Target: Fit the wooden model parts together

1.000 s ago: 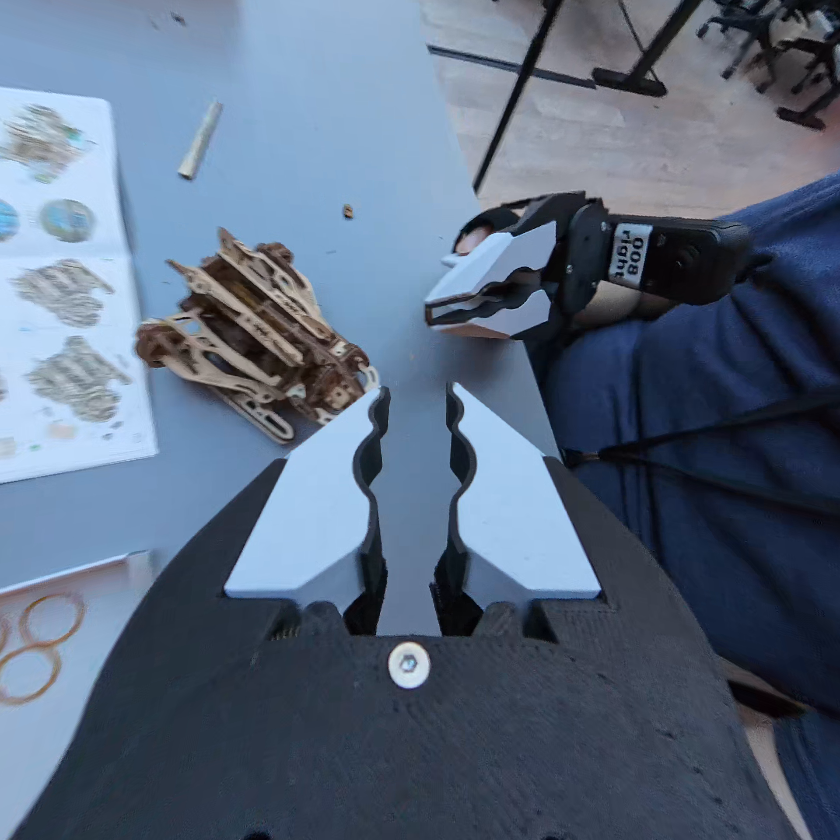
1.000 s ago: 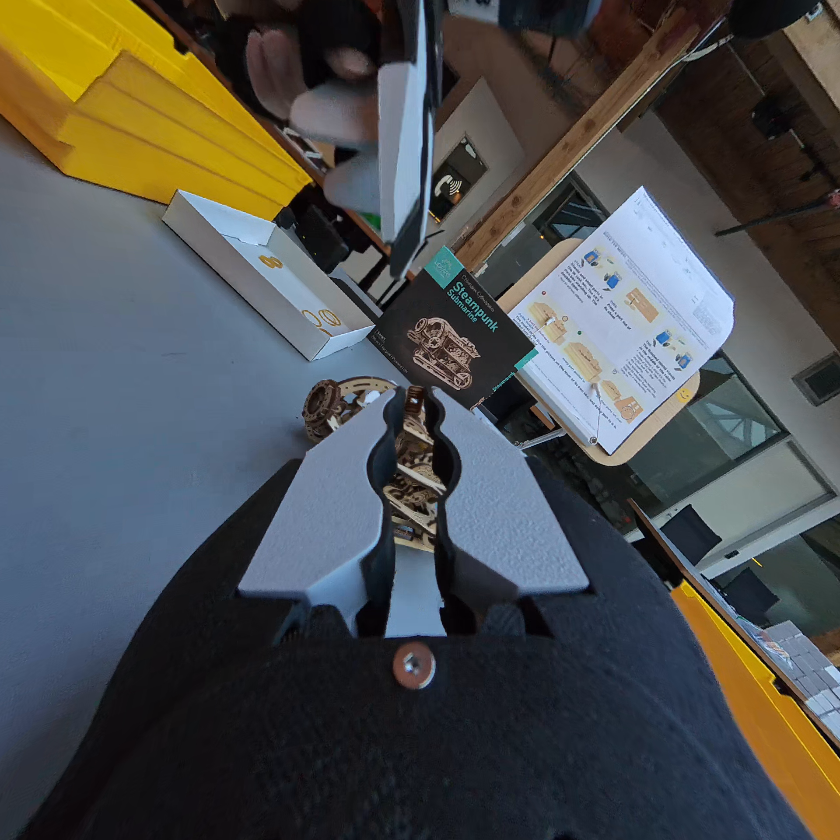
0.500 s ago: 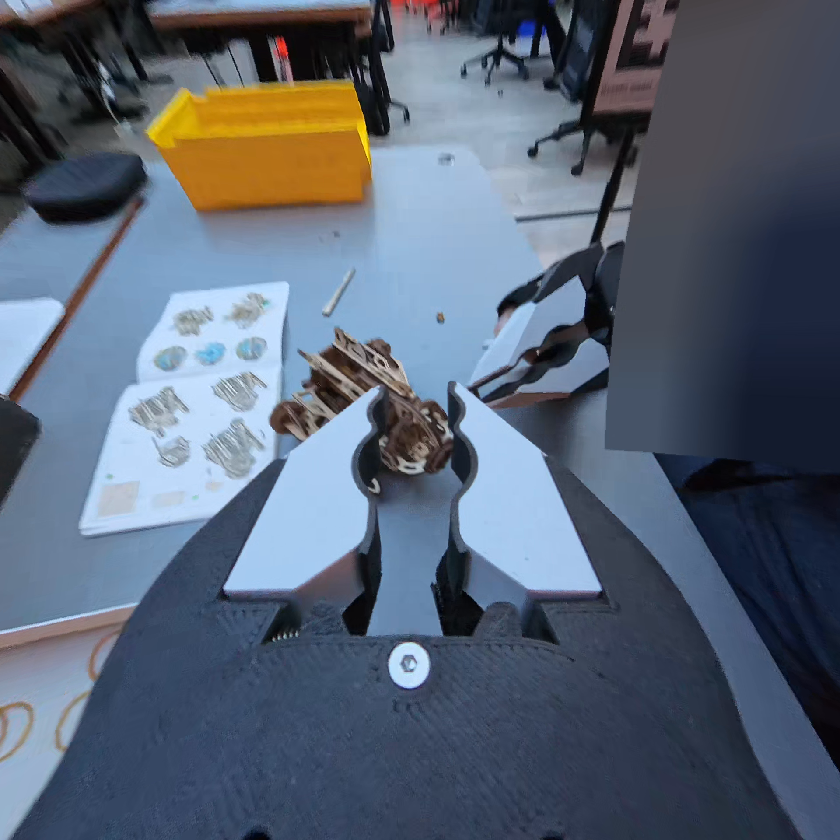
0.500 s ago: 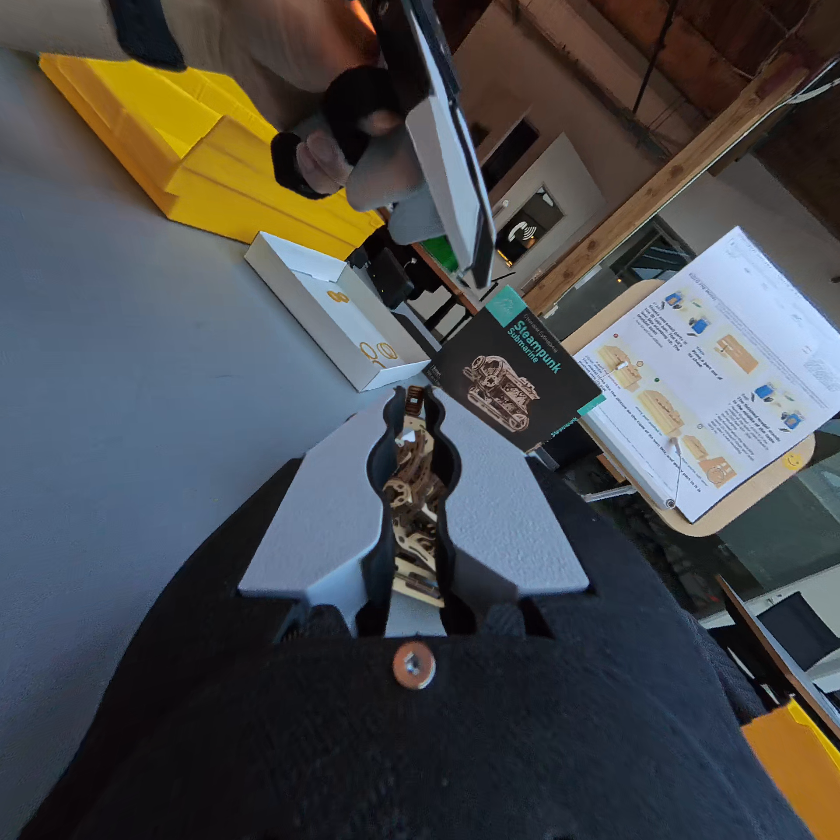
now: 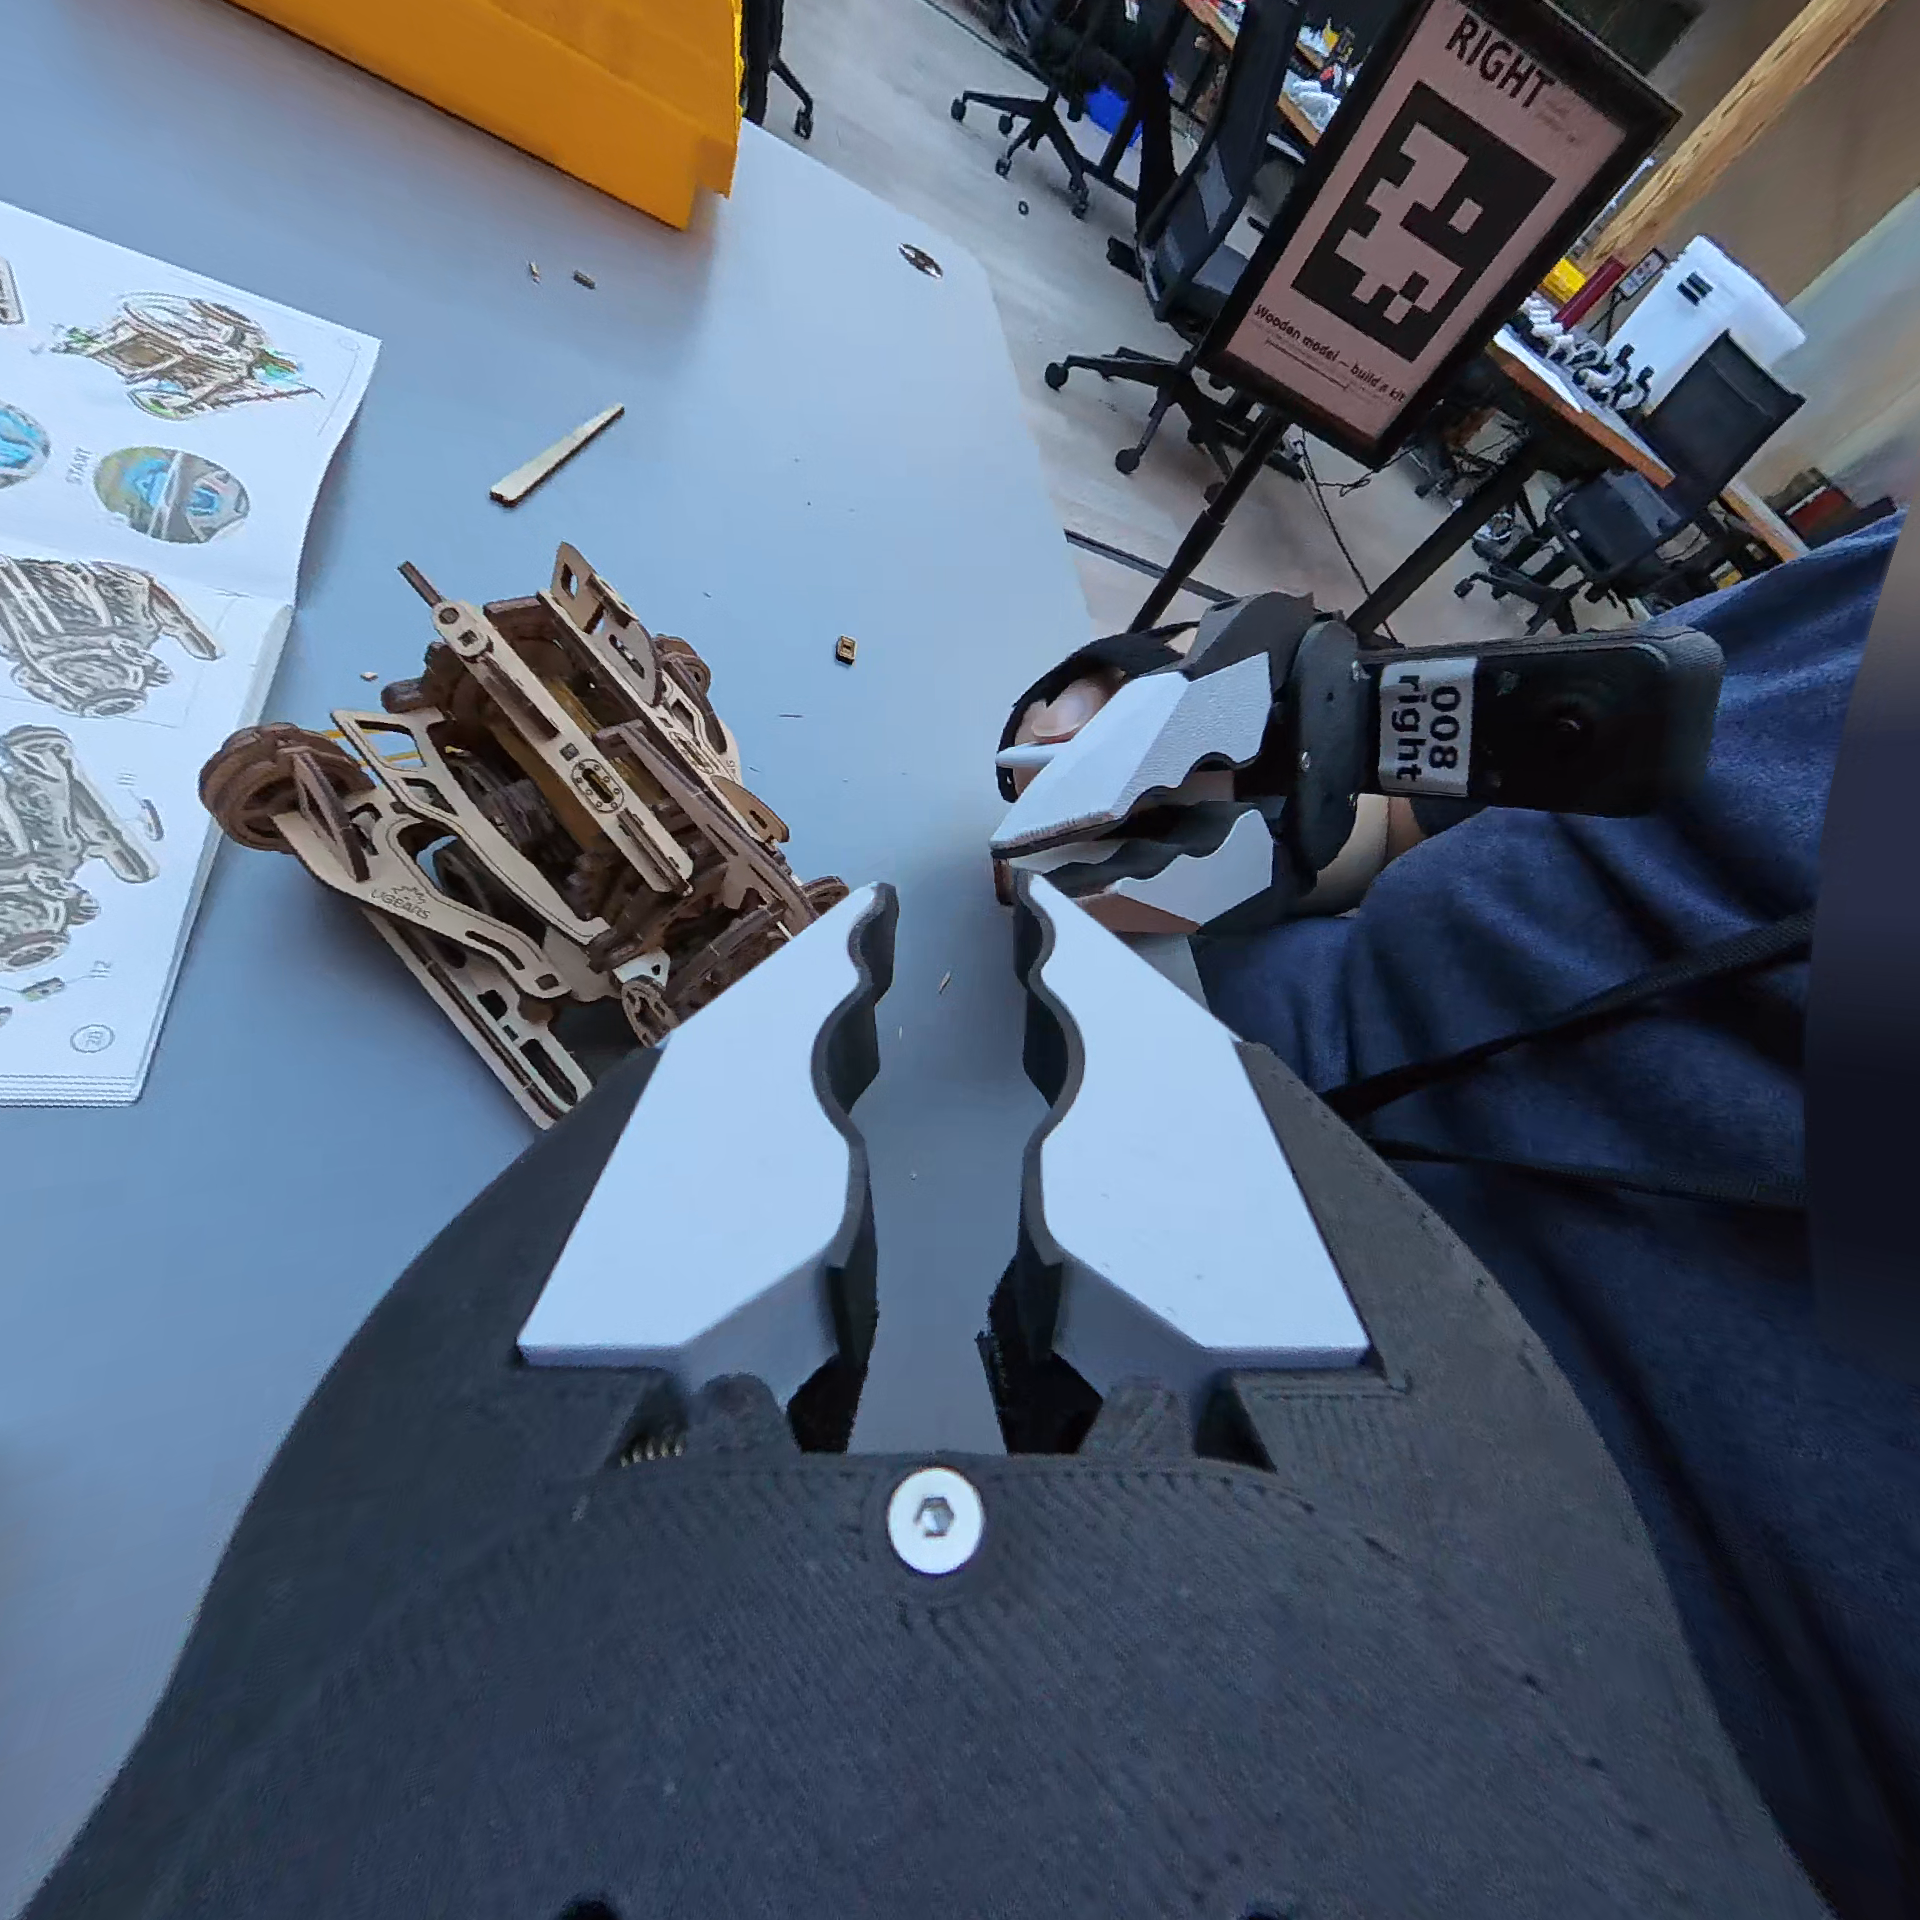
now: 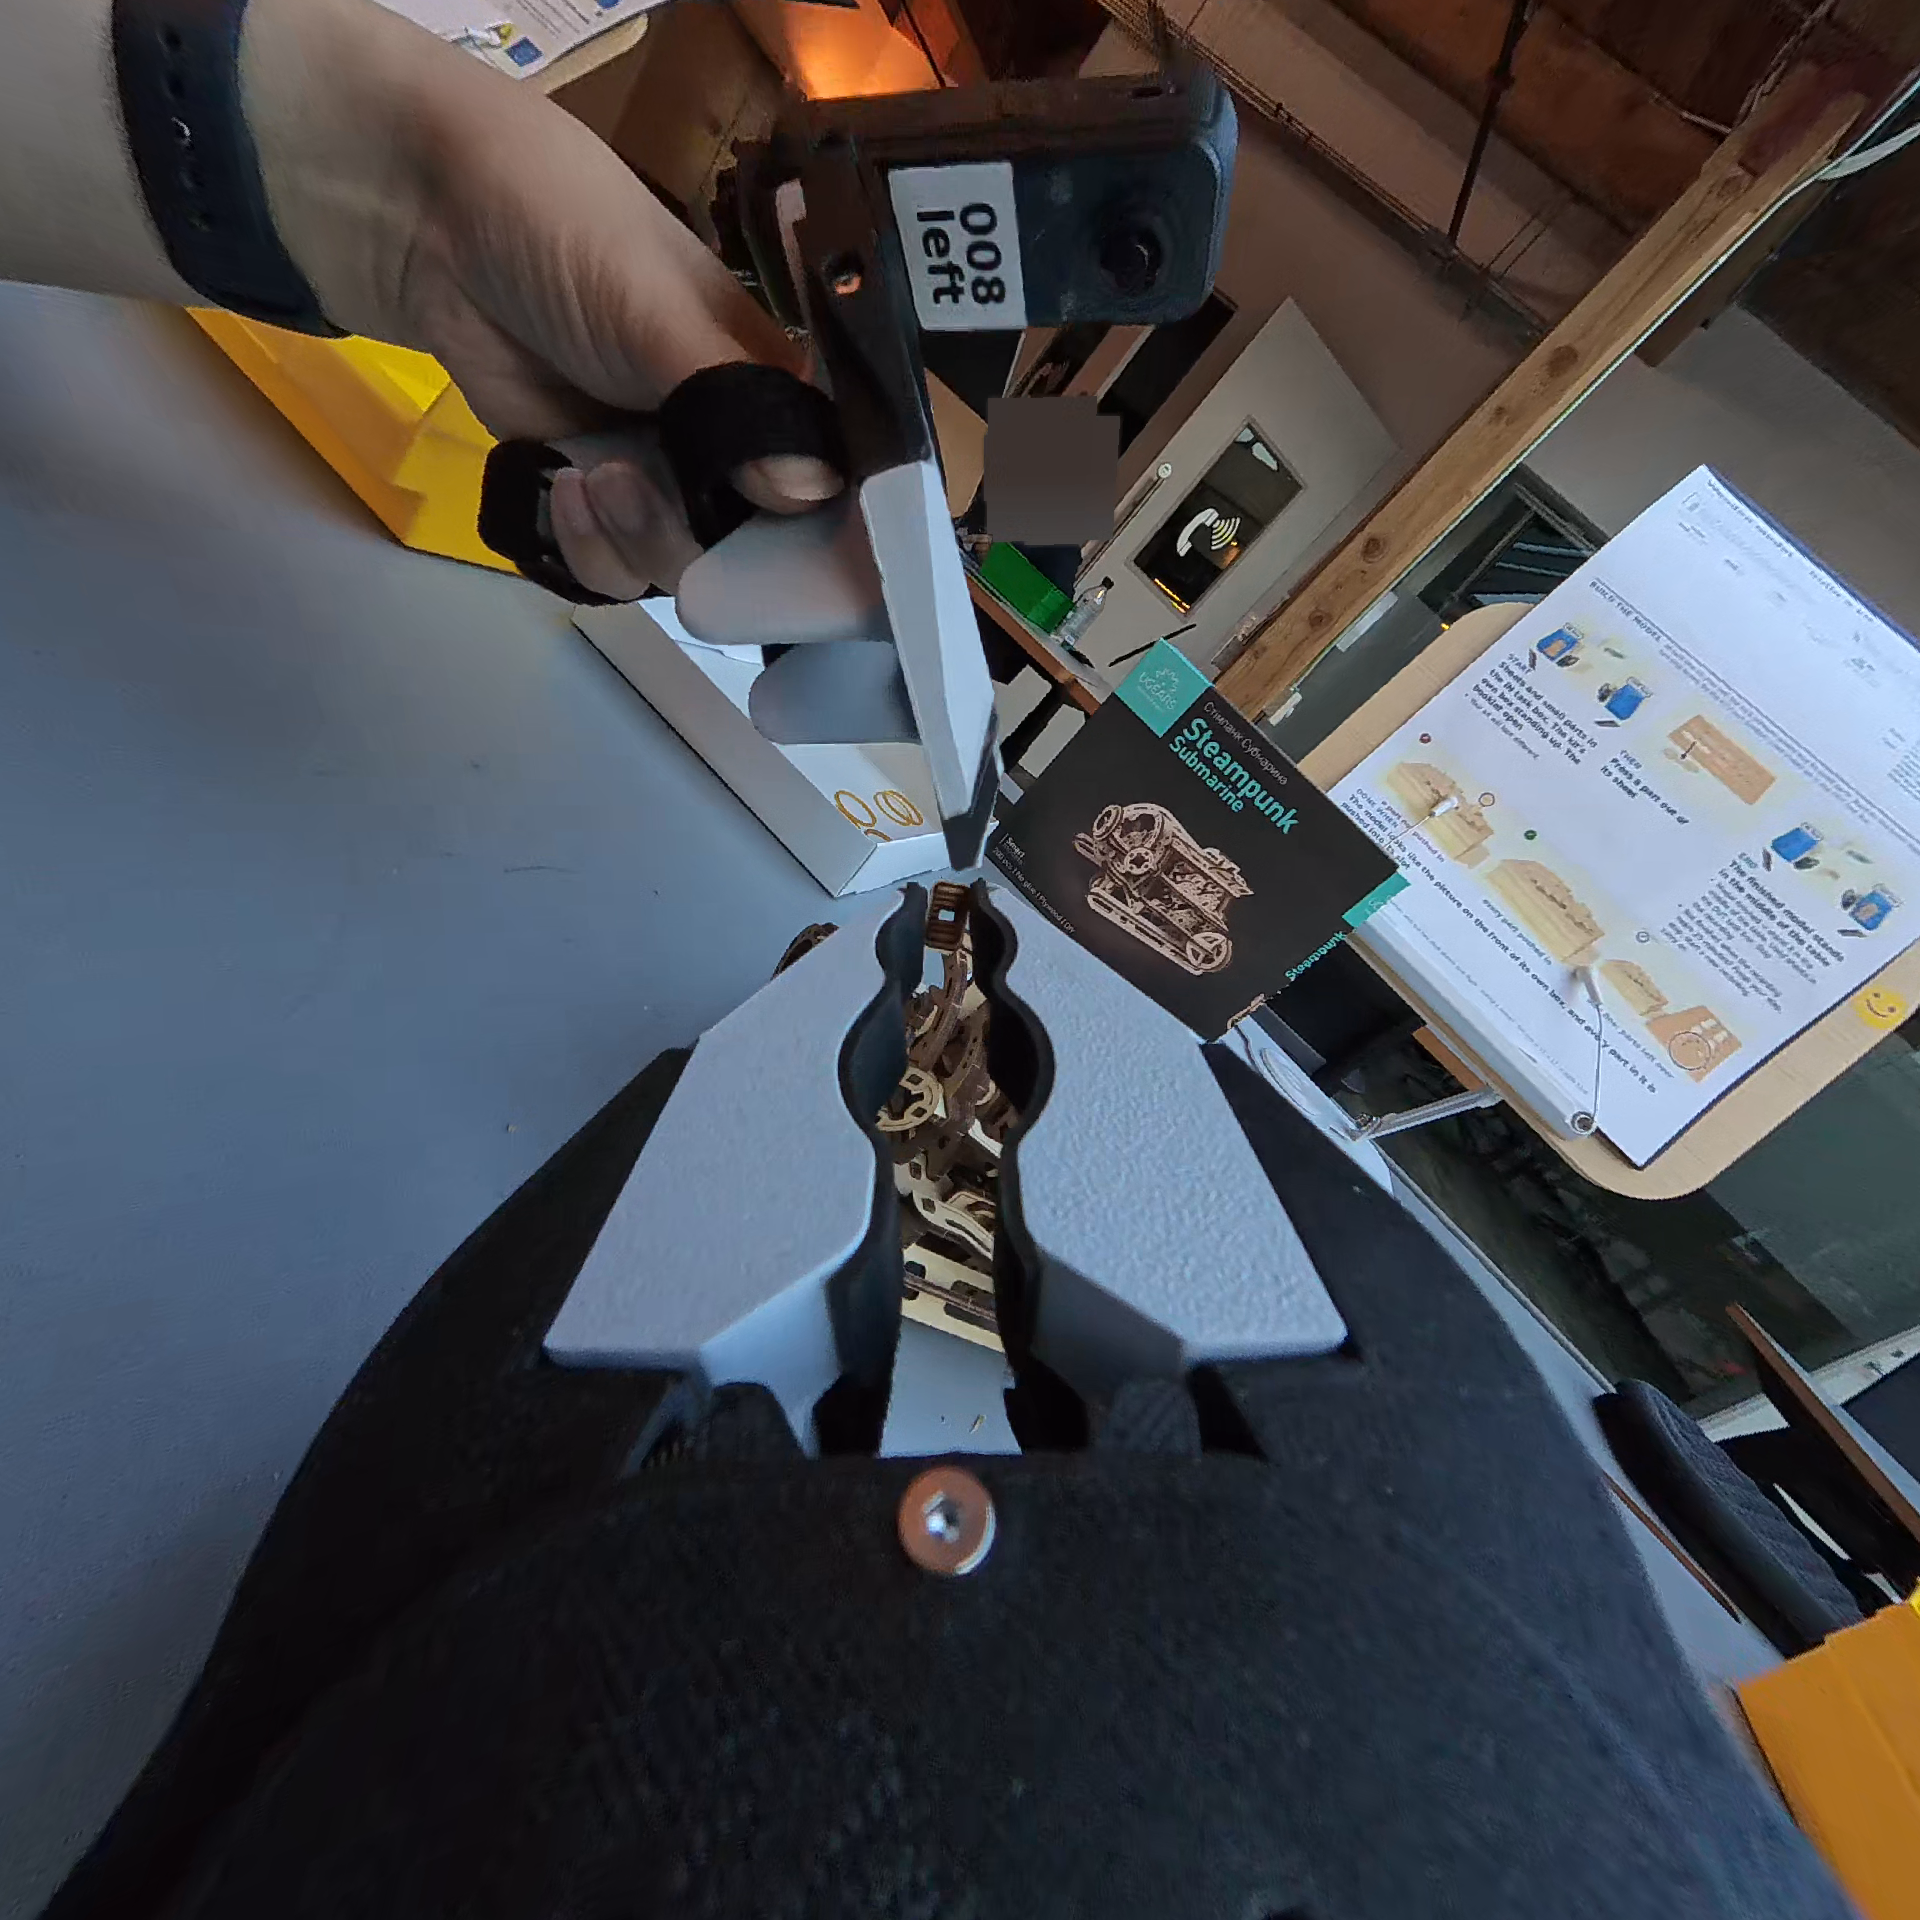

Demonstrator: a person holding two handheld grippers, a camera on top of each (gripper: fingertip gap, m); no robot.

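Note:
A partly built brown wooden model (image 5: 520, 810) lies on the grey table (image 5: 831, 468), left of both grippers. My left gripper (image 5: 956, 904) is open and empty, its tips just right of the model. My right gripper (image 5: 1003, 847) comes in from the right, and its tips almost meet the left gripper's right fingertip. In the right wrist view my right gripper (image 6: 948, 904) is shut on a small slotted wooden part (image 6: 945, 914). The model (image 6: 935, 1122) shows through the gap behind it. The left gripper (image 6: 961, 831) hangs edge-on just above these tips.
An open instruction booklet (image 5: 125, 623) lies left of the model, a wooden stick (image 5: 556, 455) and a yellow bin (image 5: 540, 83) beyond. A sign stand (image 5: 1423, 218) and blue-clad legs (image 5: 1558, 1039) are past the table's right edge. A white box (image 6: 821, 800), the black kit box (image 6: 1184, 852) and an instruction board (image 6: 1662, 810) stand ahead. The tips of both grippers are at nearly the same place.
My left gripper has swung right and lower, so the model now lies to its left and the right gripper's tips are close. In the right wrist view the left gripper has come down onto my tips.

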